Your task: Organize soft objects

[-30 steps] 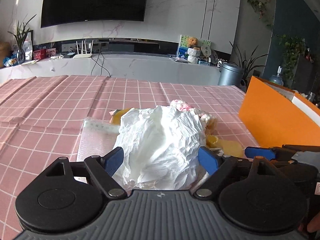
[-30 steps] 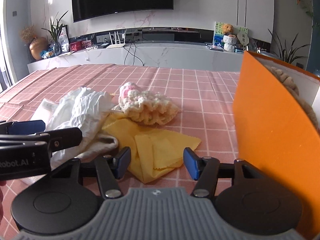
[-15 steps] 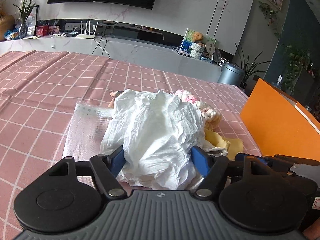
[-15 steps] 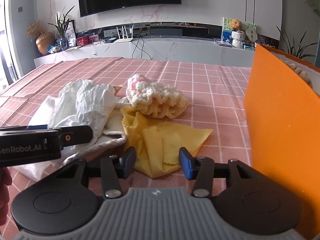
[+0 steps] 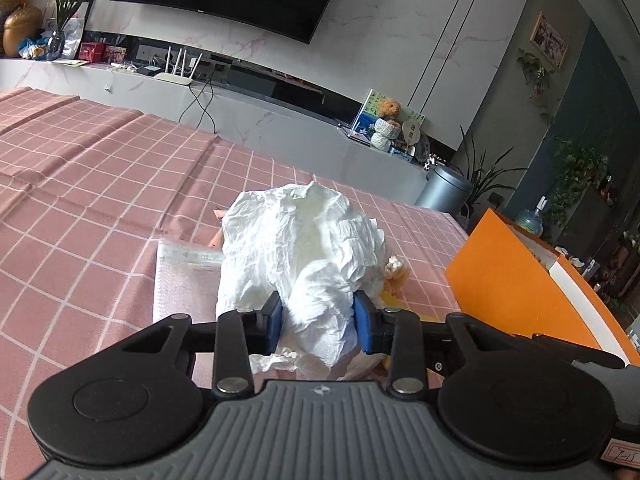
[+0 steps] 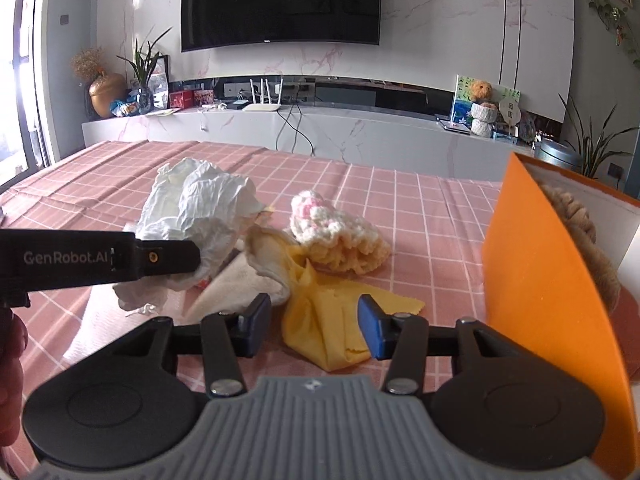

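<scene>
My left gripper (image 5: 318,322) is shut on a crumpled white plastic bag (image 5: 304,248) and holds it lifted off the table. The bag (image 6: 196,212) also shows in the right wrist view, with the left gripper's body (image 6: 100,258) beside it. My right gripper (image 6: 314,328) is open, its fingers on either side of a yellow cloth (image 6: 328,320) lying on the pink checked tablecloth (image 6: 420,216). A cream cloth (image 6: 248,276) lies partly over the yellow one. A pink and cream crocheted piece (image 6: 336,236) lies just behind.
An orange box (image 6: 548,280) stands open at the right, with a beige knitted item (image 6: 576,216) inside. A bubble-wrap mailer (image 5: 180,276) lies flat under the bag's left side. A marble counter and a TV are beyond the table.
My left gripper has closed on the white bag and lifted it. My right gripper has moved forward around the yellow cloth, and the cloth has bunched up.
</scene>
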`<state>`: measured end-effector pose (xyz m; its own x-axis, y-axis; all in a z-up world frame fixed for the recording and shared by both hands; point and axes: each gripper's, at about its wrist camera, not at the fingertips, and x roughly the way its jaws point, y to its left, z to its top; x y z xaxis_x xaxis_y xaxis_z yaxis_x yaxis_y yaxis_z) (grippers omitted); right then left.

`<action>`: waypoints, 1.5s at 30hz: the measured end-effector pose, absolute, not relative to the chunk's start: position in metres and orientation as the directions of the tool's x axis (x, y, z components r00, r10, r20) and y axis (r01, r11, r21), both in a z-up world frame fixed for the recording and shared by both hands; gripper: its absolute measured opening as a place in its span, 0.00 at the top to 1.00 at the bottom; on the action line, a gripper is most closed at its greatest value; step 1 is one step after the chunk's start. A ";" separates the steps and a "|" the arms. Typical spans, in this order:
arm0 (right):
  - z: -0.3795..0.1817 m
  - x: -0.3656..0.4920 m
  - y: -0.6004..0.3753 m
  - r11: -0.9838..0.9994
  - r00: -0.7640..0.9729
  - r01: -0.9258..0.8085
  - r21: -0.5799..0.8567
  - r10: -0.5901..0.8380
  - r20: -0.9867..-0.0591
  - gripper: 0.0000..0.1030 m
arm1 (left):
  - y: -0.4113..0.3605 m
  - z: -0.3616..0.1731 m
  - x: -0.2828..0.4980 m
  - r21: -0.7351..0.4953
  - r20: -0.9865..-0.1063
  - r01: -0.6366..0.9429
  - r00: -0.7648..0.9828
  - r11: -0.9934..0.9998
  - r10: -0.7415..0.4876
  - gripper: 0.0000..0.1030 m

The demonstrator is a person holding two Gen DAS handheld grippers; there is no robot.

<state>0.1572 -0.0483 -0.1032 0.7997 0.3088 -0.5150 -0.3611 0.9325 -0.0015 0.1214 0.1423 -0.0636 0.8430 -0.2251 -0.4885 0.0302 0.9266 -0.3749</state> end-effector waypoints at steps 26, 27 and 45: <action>-0.120 0.204 0.020 0.867 0.744 -0.470 -0.165 0.288 -0.602 0.83 | 0.187 -0.062 0.114 -0.411 -0.519 -0.109 0.844 0.905 -0.134 0.60; -0.120 0.203 0.019 0.865 0.748 -0.469 -0.175 0.284 -0.601 0.83 | 0.187 -0.064 0.115 -0.407 -0.523 -0.109 0.842 0.907 -0.133 0.60; -0.054 0.107 -0.046 0.851 0.750 -0.519 -0.084 0.406 -0.522 0.90 | 0.152 -0.042 0.091 -0.356 -0.543 -0.052 0.825 0.933 -0.161 0.60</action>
